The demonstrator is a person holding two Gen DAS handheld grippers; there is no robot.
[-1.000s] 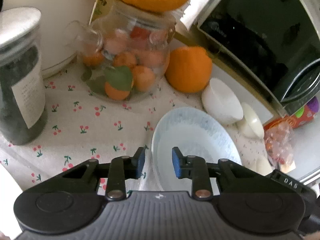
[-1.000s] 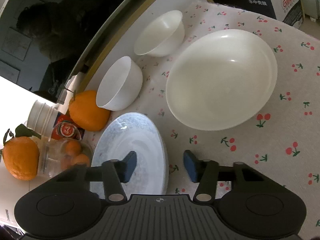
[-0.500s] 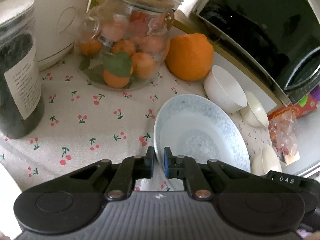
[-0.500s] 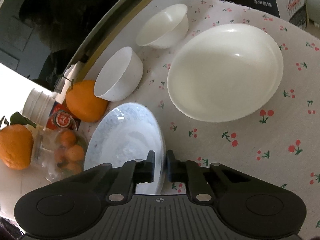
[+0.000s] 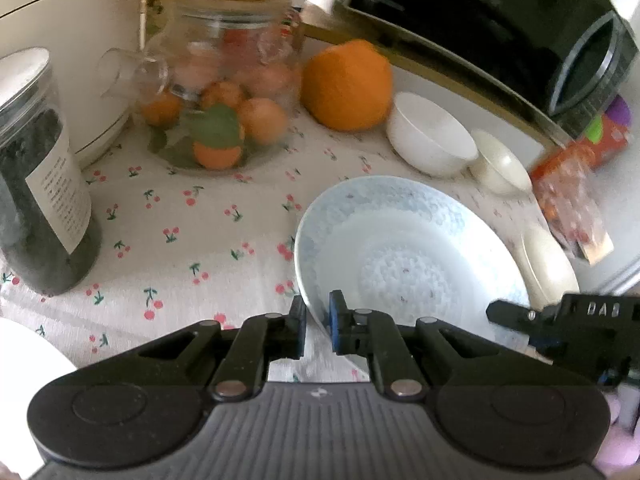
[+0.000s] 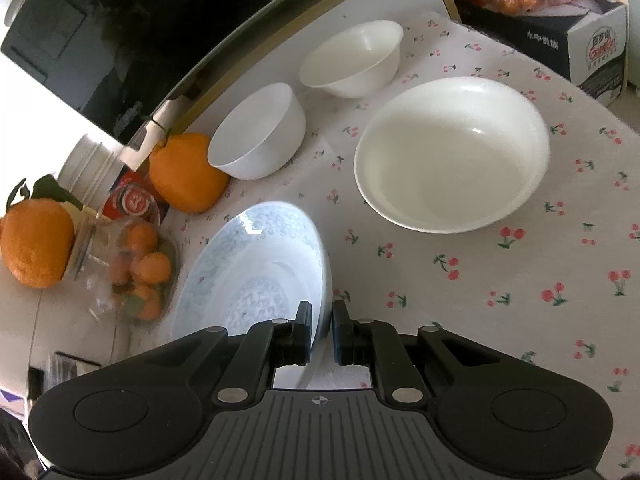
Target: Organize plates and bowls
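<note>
A pale blue patterned plate [image 5: 404,256] is held by both grippers at opposite rims. My left gripper [image 5: 318,322] is shut on its near left rim. My right gripper [image 6: 322,330] is shut on the plate's [image 6: 260,276] right rim, and also shows at the right edge of the left wrist view [image 5: 560,320]. A large cream plate [image 6: 452,152] lies on the cherry-print cloth to the right. Two white bowls [image 6: 260,132] [image 6: 354,58] stand behind, along the black appliance; they also show in the left wrist view [image 5: 430,134] [image 5: 500,162].
A glass jar of small oranges [image 5: 216,92] with a big orange on top, a loose orange [image 5: 346,84] and a dark-filled canister [image 5: 36,184] stand at the left. A black microwave [image 5: 500,28] runs along the back. A carton [image 6: 592,56] sits at the far right.
Both grippers closed from open onto the blue plate's rims, and the plate has tilted and shifted slightly with them.
</note>
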